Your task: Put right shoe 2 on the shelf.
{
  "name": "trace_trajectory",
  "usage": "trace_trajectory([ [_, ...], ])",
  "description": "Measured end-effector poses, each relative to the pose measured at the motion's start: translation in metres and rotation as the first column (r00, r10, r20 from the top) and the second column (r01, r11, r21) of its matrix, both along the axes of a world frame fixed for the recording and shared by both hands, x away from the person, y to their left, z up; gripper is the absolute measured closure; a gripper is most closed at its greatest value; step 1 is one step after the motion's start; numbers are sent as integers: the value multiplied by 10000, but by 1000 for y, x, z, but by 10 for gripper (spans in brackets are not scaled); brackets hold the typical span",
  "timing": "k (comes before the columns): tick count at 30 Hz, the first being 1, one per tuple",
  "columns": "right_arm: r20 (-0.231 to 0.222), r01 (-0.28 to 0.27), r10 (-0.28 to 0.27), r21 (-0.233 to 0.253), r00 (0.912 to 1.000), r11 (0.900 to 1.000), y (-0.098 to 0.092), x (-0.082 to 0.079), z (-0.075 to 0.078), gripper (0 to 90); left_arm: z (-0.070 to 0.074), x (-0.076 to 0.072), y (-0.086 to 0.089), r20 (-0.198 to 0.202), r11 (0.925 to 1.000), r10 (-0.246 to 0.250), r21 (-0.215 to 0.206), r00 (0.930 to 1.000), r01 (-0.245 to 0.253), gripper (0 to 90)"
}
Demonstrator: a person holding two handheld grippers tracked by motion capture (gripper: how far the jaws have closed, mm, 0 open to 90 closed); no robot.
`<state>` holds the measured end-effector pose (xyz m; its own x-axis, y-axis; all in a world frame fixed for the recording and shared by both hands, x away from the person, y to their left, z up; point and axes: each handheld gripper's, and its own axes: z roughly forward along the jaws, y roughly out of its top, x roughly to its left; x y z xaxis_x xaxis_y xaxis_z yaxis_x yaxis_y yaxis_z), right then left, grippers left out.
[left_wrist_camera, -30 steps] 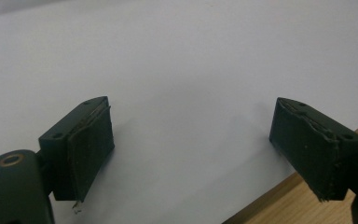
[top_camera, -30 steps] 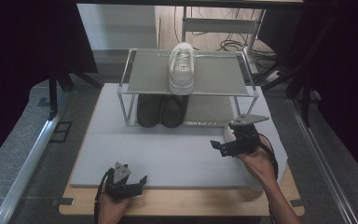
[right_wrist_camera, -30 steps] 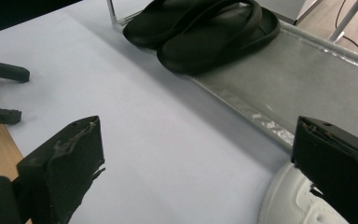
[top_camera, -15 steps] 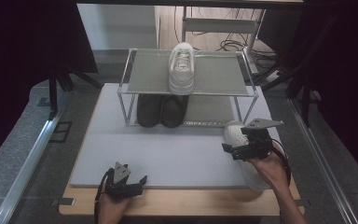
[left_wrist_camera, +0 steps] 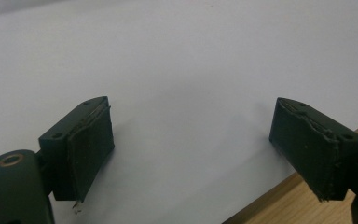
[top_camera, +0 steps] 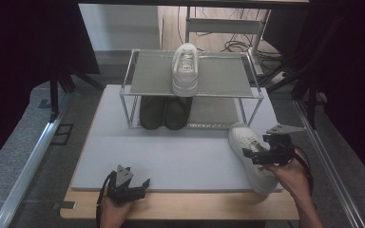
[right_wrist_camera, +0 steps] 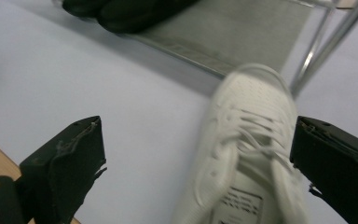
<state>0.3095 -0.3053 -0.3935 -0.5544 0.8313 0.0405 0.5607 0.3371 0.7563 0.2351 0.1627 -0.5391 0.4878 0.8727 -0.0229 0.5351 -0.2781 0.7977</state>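
Backing toward me, my right gripper point(top_camera: 261, 153) now hangs over the white shoe point(top_camera: 249, 154), jaws apart. Its grab comes next; my left gripper point(top_camera: 132, 187) idles, jaws spread.

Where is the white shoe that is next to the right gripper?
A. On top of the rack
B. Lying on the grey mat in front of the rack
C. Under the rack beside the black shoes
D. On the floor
B: the white shoe lies on the grey mat in front of the rack, with the open right gripper over it.
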Motion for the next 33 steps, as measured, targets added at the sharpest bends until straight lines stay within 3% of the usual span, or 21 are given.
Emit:
trace_trajectory([
  [6, -236, 519, -528, -350, 9983, 9980, -17, -6, -5, 57, 0, 0, 0, 1, 10000, -38, 48, 10000, 38, 134],
  [18, -779, 1115, -1162, -618, 9902, 9918, -48, -14, -17, 291, 0, 0, 0, -13, 10000, -18, 22, 10000, 18, 133],
  [23, -1212, 1304, -1386, -733, 9829, 9887, -56, -15, -26, 385, 0, 0, 0, -16, 10000, -19, 22, 10000, 19, 133],
  [33, -2111, 1495, -1622, -750, 9639, 9859, -63, -7, -40, 482, 0, 0, 0, -17, 10000, -19, 22, 10000, 19, 133],
])
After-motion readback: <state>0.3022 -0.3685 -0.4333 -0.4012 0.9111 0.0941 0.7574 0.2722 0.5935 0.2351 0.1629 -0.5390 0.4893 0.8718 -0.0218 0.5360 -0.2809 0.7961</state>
